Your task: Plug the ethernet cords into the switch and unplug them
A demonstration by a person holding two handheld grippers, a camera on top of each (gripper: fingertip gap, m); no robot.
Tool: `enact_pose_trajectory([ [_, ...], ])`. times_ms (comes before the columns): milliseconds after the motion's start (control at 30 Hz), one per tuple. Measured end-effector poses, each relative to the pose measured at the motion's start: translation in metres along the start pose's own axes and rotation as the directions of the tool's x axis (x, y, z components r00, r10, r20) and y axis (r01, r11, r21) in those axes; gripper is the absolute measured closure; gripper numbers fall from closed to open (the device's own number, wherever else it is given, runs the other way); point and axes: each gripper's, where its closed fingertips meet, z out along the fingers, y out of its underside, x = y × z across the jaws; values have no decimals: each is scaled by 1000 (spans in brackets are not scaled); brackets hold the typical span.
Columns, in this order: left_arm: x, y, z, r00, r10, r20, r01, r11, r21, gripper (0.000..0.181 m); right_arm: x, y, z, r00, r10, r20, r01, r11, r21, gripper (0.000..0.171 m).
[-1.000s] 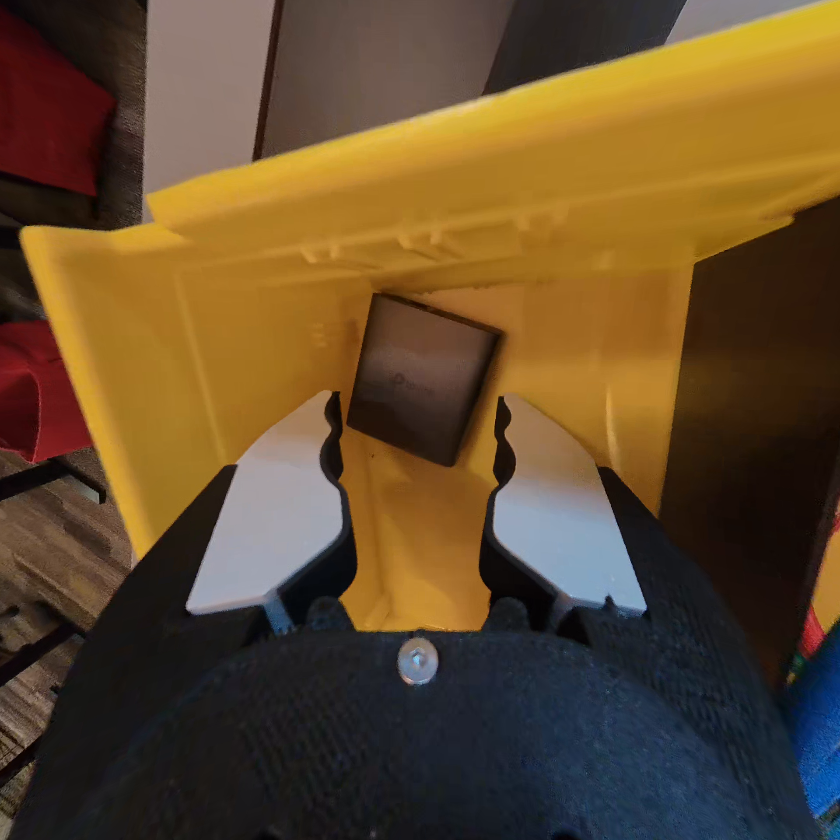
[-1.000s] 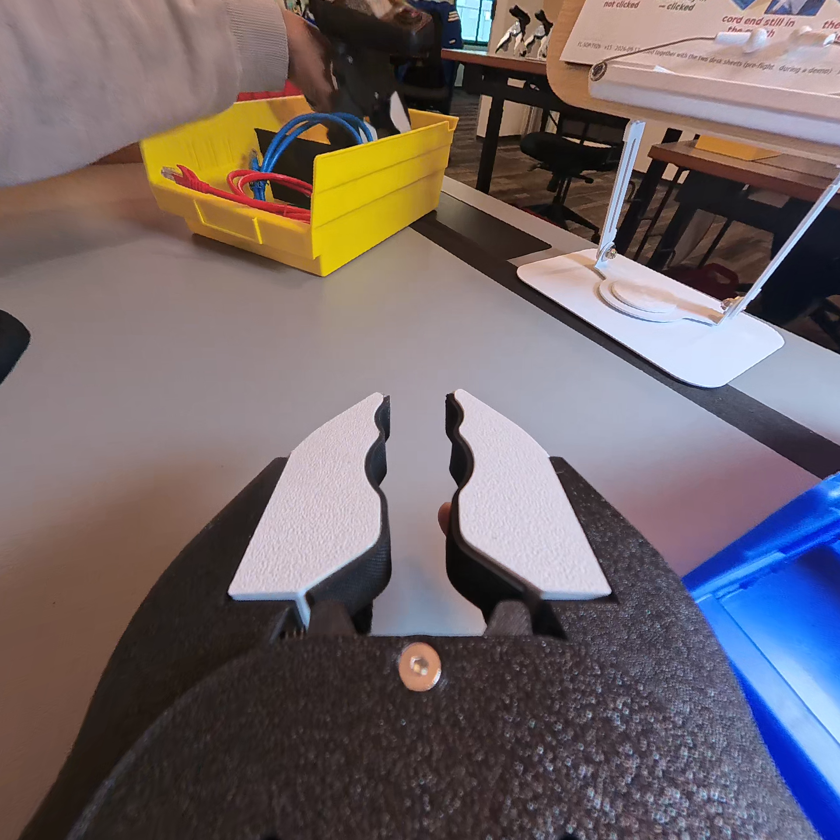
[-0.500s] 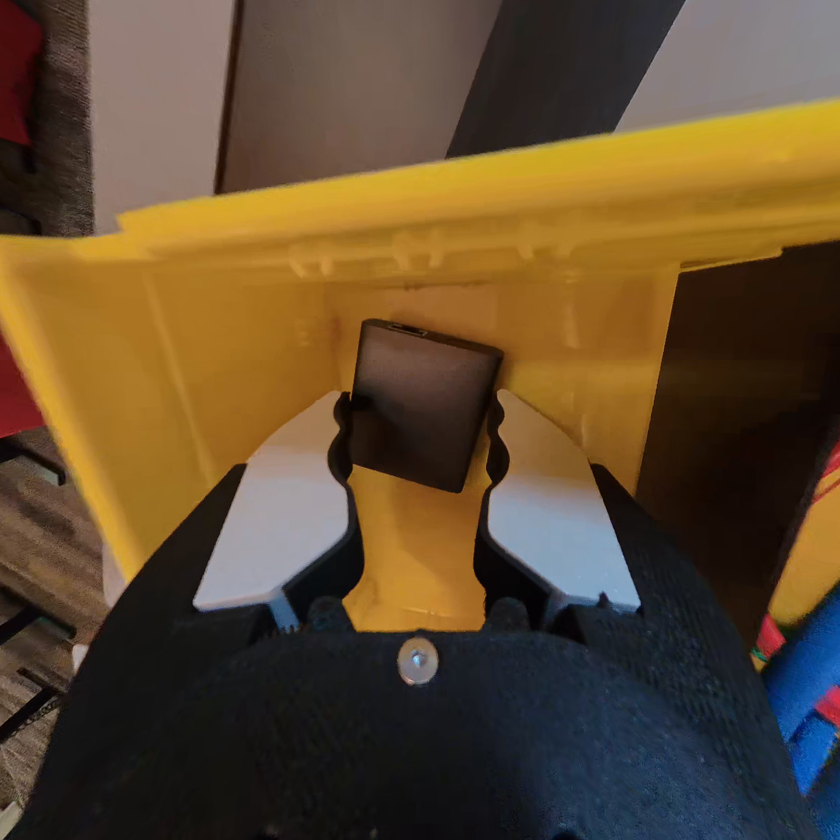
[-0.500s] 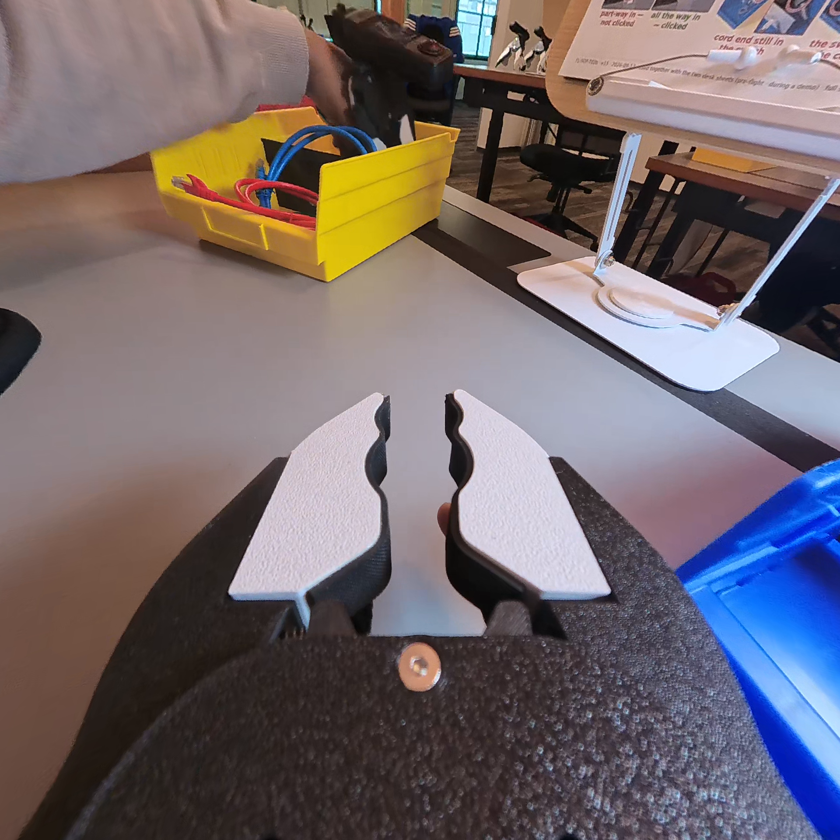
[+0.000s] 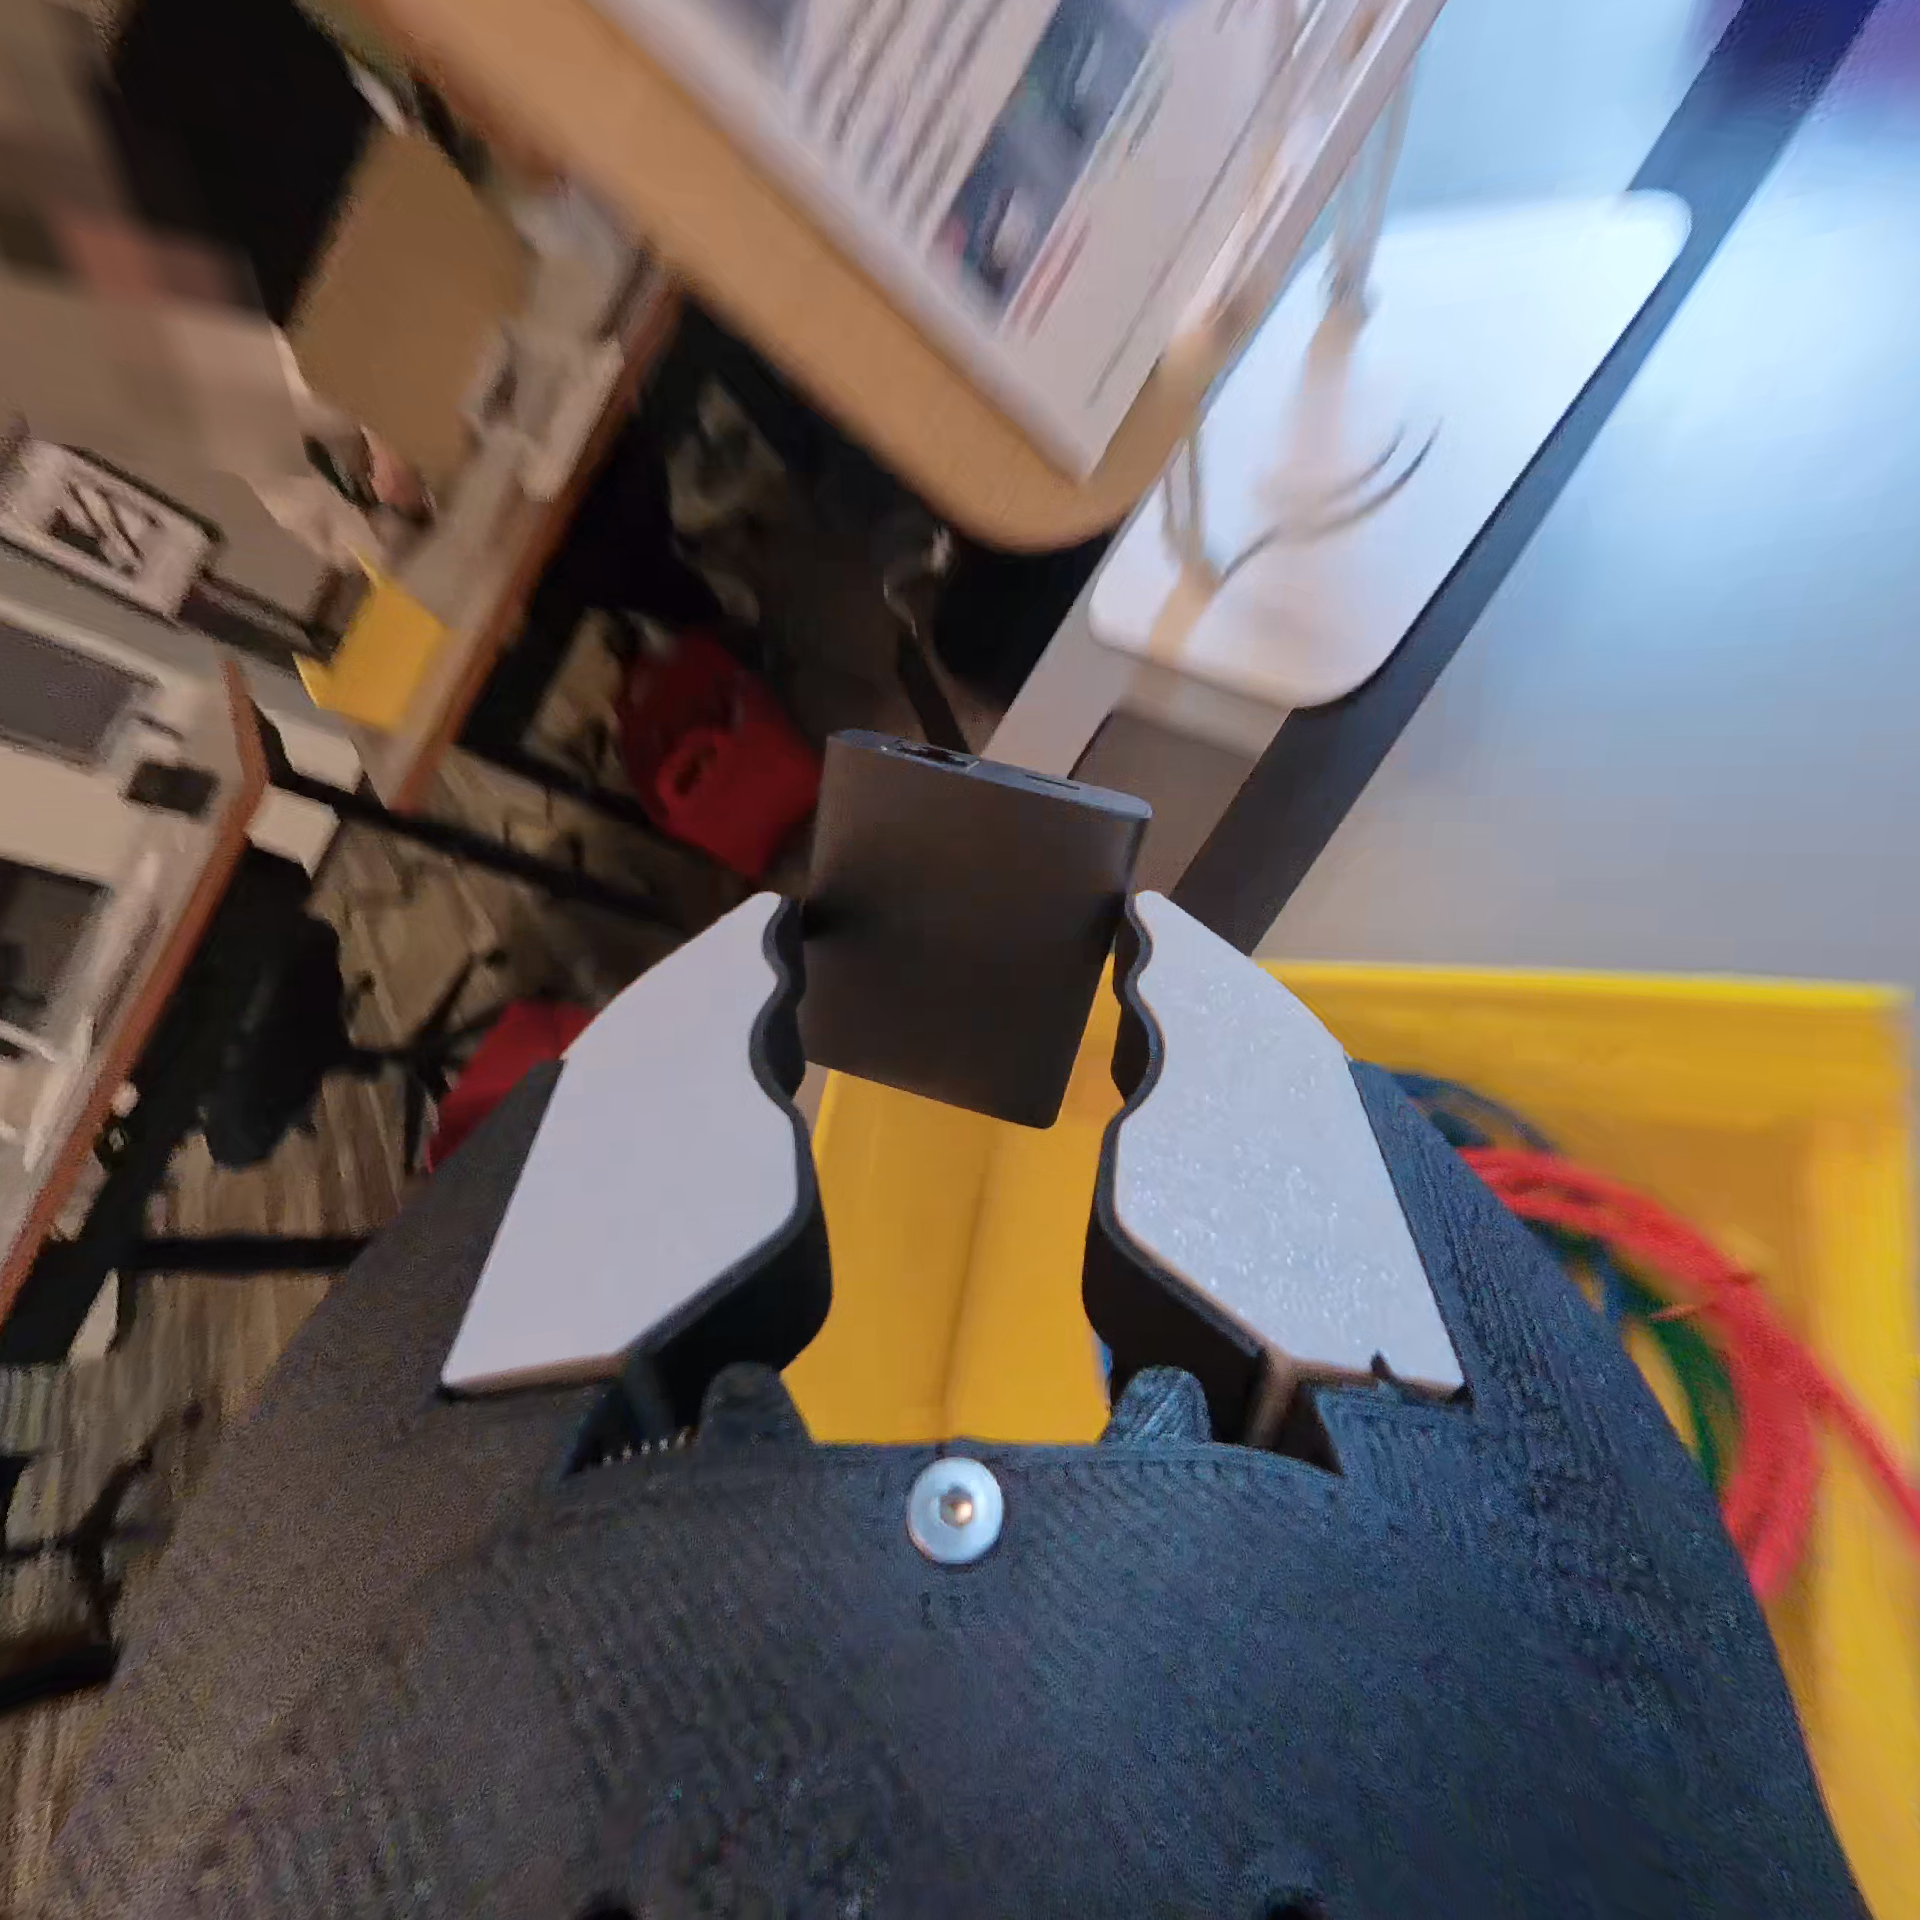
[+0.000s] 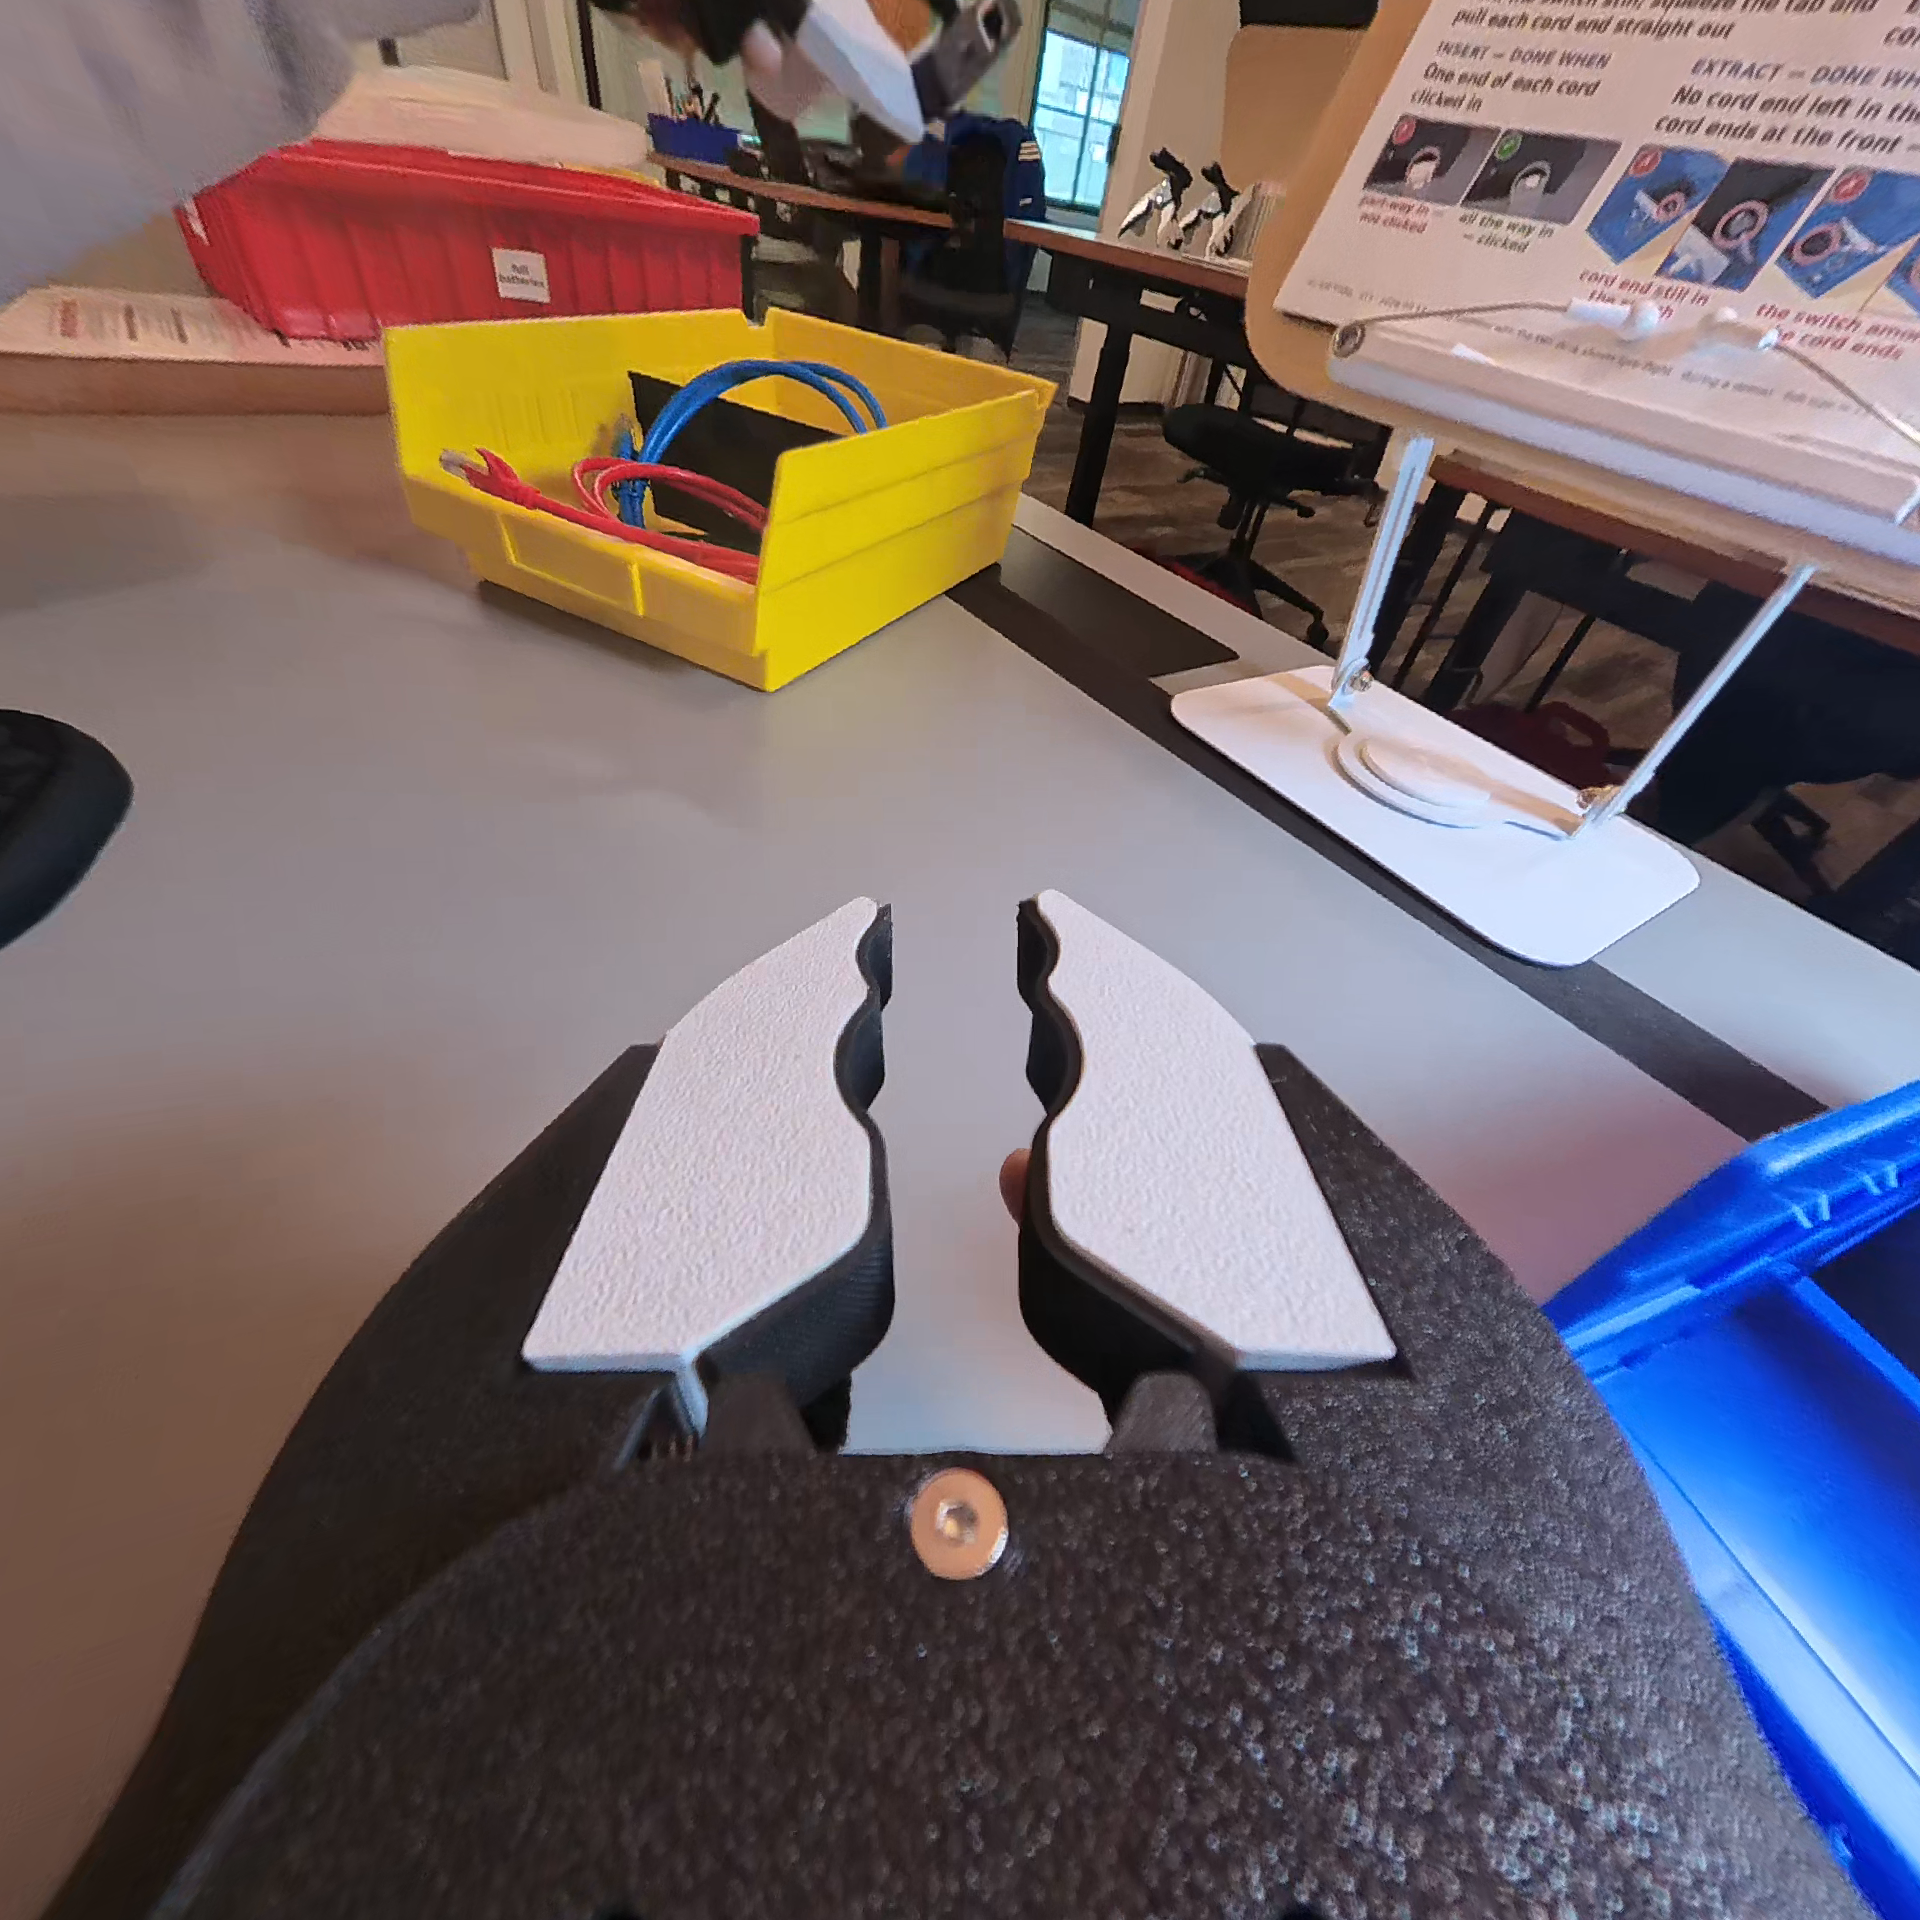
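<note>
The left gripper [image 5: 956,940] has its jaws closed onto the sides of the black ethernet switch [image 5: 961,935], held aloft above the yellow bin [image 5: 1621,1049]; the background is smeared, so how it is tilted is hard to judge. Set it flat on the grey table [image 6: 520,831] with its ports facing the cords, gripping firmly so it cannot twist. The right gripper [image 6: 954,920] hangs over the table, jaws narrowly parted and empty. Red ethernet cords [image 6: 665,488] and blue ethernet cords [image 6: 758,400] lie in the bin.
</note>
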Motion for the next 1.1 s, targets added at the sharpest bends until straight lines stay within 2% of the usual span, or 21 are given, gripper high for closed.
enact_pose_trajectory([
  [33, 18, -21, -10, 1000, 21, 9, -21, 998, 65, 123, -2, -4, -1, 1000, 3, -2, -2, 1000, 9, 148],
  [133, 96, -70, -31, 997, 73, -9, -69, 971, 228, 123, -10, -17, -3, 999, 38, 12, -38, 998, 47, 146],
  [267, 209, -113, -43, 992, 83, -91, -37, 905, 423, 123, -26, -37, -7, 993, 103, 56, -109, 988, 107, 142],
  [433, 302, -147, -55, 965, 80, -250, 71, 839, 539, 123, -50, -62, -18, 980, 130, 149, -158, 969, 191, 132],
  [500, 319, -154, -58, 953, 61, -298, 119, 826, 550, 123, -57, -70, -23, 976, 109, 187, -151, 963, 224, 128],
  [600, 332, -151, -54, 962, 78, -263, 84, 828, 554, 123, -57, -72, -25, 971, 128, 201, -172, 960, 219, 127],
  [733, 350, -142, -56, 923, 62, -379, 172, 817, 551, 123, -60, -63, -21, 961, 140, 239, -184, 967, 176, 126],
  [833, 357, -136, -63, 838, 29, -545, 323, 779, 538, 123, -70, -60, -25, 931, 105, 351, -172, 971, 168, 126],
  [933, 356, -135, -73, 746, 12, -666, 456, 720, 523, 123, -69, -54, -29, 922, 59, 383, -133, 976, 170, 124],
  [1000, 360, -137, -84, 678, 41, -734, 520, 679, 518, 123, -66, -47, -27, 938, -24, 346, -34, 986, 161, 123],
  [1100, 373, -136, -97, 557, 107, -823, 577, 663, 477, 123, -75, -37, -25, 929, -191, 316, 150, 977, 149, 120],
])
